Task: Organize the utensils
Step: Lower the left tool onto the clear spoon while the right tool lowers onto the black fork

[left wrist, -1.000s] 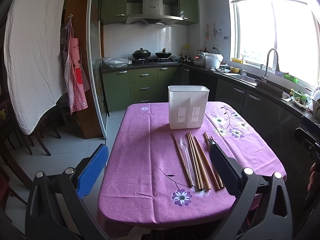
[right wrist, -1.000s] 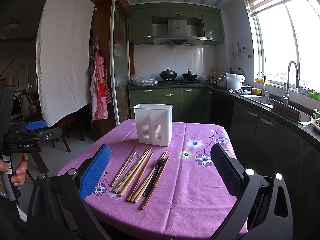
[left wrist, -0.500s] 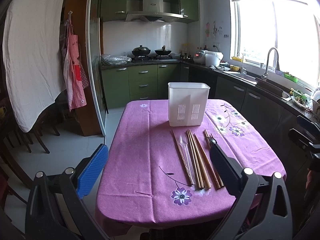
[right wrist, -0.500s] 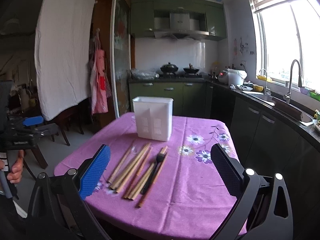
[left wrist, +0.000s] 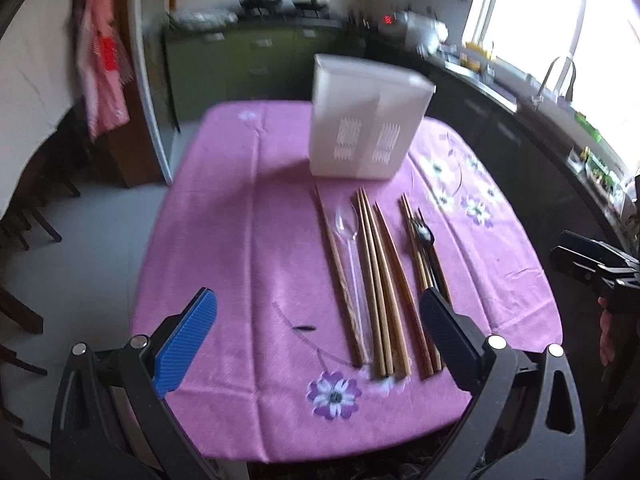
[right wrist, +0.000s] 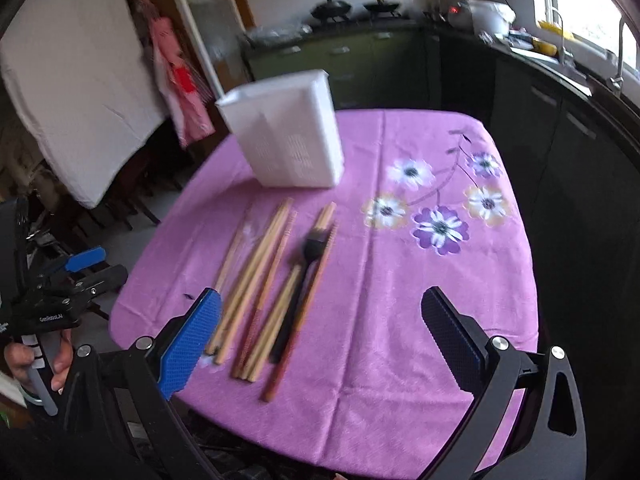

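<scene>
A white slotted utensil holder [left wrist: 366, 130] stands upright on the purple tablecloth [left wrist: 240, 240]; it also shows in the right wrist view [right wrist: 290, 140]. In front of it lie several wooden chopsticks [left wrist: 380, 280], a clear plastic spoon [left wrist: 349, 232] and a black fork [left wrist: 426, 240]. The right wrist view shows the chopsticks [right wrist: 256, 280] and the black fork [right wrist: 300, 292] too. My left gripper [left wrist: 316, 344] is open and empty above the table's near edge. My right gripper [right wrist: 320, 340] is open and empty above the chopsticks' near ends.
Green kitchen cabinets and a stove stand behind the table [left wrist: 256, 52]. A counter with a sink [left wrist: 556, 80] runs along the right under the window. A red apron [left wrist: 104, 76] hangs at the left. Wooden chairs stand at the left.
Both grippers have tilted down and moved closer to the table, so the utensils look larger. The utensils and the holder have not moved.
</scene>
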Demonstrator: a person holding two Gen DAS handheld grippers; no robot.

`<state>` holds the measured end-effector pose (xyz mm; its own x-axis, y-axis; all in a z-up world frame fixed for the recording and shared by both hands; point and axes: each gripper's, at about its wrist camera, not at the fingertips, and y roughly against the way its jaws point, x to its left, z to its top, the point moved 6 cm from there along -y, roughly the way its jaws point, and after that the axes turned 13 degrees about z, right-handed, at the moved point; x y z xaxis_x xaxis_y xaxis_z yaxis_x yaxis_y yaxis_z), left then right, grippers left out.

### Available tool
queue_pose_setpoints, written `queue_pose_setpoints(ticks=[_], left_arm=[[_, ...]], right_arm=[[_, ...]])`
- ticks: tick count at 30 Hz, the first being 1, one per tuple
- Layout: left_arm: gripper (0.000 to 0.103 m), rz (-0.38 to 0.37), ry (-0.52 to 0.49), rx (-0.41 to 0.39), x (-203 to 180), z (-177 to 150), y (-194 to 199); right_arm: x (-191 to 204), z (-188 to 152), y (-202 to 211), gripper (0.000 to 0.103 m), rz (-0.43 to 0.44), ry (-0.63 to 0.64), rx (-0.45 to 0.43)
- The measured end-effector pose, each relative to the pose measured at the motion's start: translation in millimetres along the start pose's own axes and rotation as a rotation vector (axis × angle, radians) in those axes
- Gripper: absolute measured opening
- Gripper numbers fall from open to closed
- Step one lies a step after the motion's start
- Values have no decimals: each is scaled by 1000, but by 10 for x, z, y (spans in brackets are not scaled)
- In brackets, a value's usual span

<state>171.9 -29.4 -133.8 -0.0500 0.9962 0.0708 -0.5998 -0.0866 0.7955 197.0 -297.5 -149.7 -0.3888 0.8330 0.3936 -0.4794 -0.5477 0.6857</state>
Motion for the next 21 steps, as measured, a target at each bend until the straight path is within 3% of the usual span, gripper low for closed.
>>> queue_pose_setpoints(ticks=[4, 7, 17, 21], left_arm=[[94, -38, -27, 132, -210, 154, -371], [78, -48, -50, 200, -343, 223, -584], [33, -23, -106, 333, -563, 301, -1057], [29, -24, -121, 336, -605, 332, -1090]], right_arm=[[-112, 123, -181, 99, 1, -19, 39], [-243, 203, -286, 97, -19, -42, 64], [-470, 293, -532, 59, -35, -89, 132], [-493, 263, -592, 51, -46, -76, 146]])
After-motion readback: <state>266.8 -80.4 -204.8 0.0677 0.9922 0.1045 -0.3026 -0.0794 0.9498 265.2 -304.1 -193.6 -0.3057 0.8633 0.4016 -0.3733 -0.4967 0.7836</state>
